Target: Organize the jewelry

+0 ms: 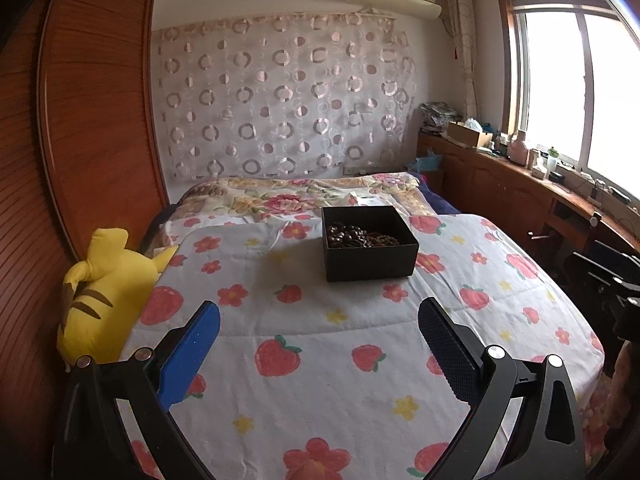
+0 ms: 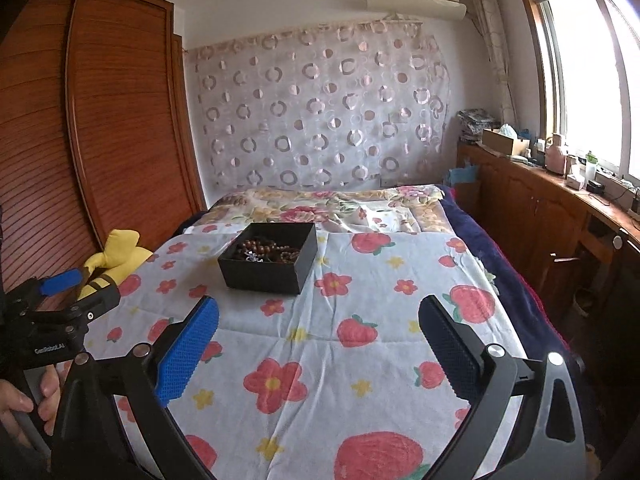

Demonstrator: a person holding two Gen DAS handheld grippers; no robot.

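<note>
A black open box (image 1: 370, 258) (image 2: 267, 270) sits on the strawberry-print bedspread (image 1: 320, 360) (image 2: 360, 360), holding several brown bead bracelets (image 1: 360, 236) (image 2: 268, 250). My left gripper (image 1: 319, 322) hovers over the bedspread short of the box, its jaws wide open with nothing between them. My right gripper (image 2: 319, 320) is open just as wide and empty, with the box ahead and to its left. In the right wrist view the left gripper (image 2: 68, 292) shows at the left edge, held by a hand (image 2: 24, 404).
A yellow plush toy (image 1: 100, 292) (image 2: 116, 256) lies at the bed's left edge beside a wooden wardrobe (image 1: 80, 120). A wooden cabinet (image 1: 520, 192) with clutter runs under the window on the right. A floral quilt (image 1: 300, 196) covers the bed's far end.
</note>
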